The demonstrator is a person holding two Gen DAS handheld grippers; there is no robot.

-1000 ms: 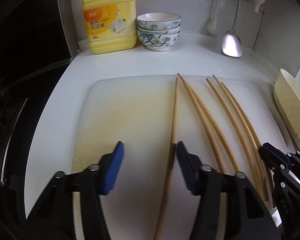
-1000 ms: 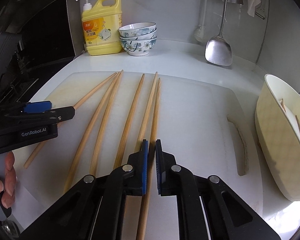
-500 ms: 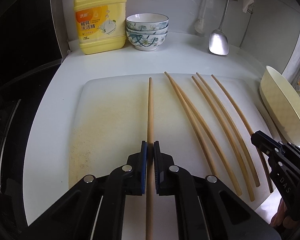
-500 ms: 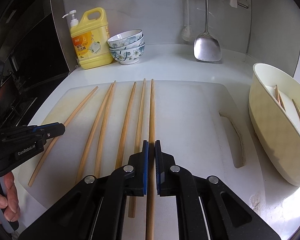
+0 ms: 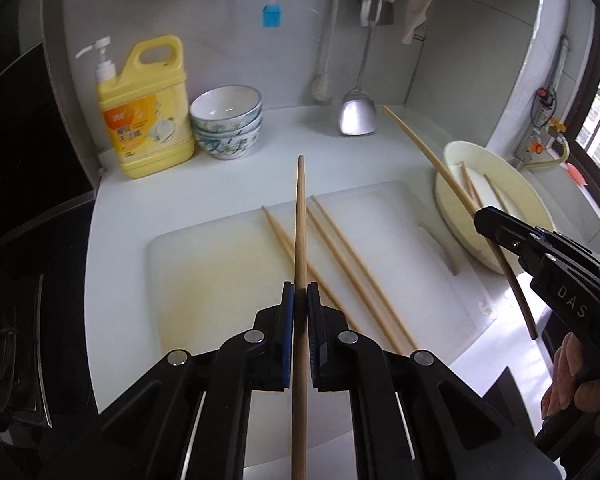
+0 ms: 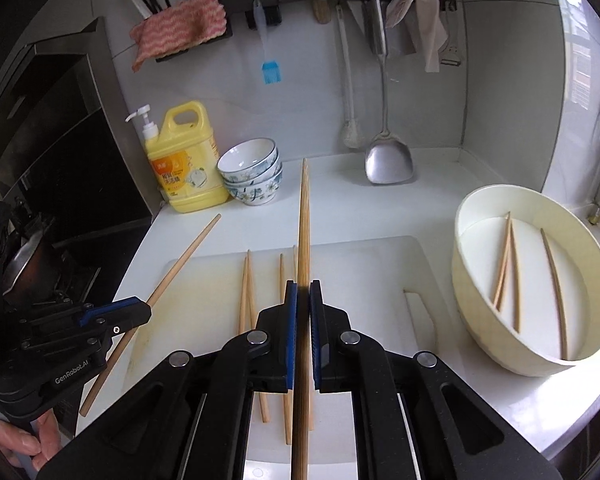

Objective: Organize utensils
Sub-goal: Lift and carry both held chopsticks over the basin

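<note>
Wooden chopstick (image 5: 300,240) pinched in my left gripper (image 5: 300,296), another (image 6: 303,240) clamped in my right gripper (image 6: 303,296), both lifted for the cream bowl (image 6: 480,344).

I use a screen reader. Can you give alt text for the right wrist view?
The right gripper holds one chopstick above a white cutting board with four more; a cream bowl holding three sits at right.

"GenRobot.AI" on left tool (image 6: 134,312) body; "DAS" on right tool (image 5: 485,220) body.
</note>
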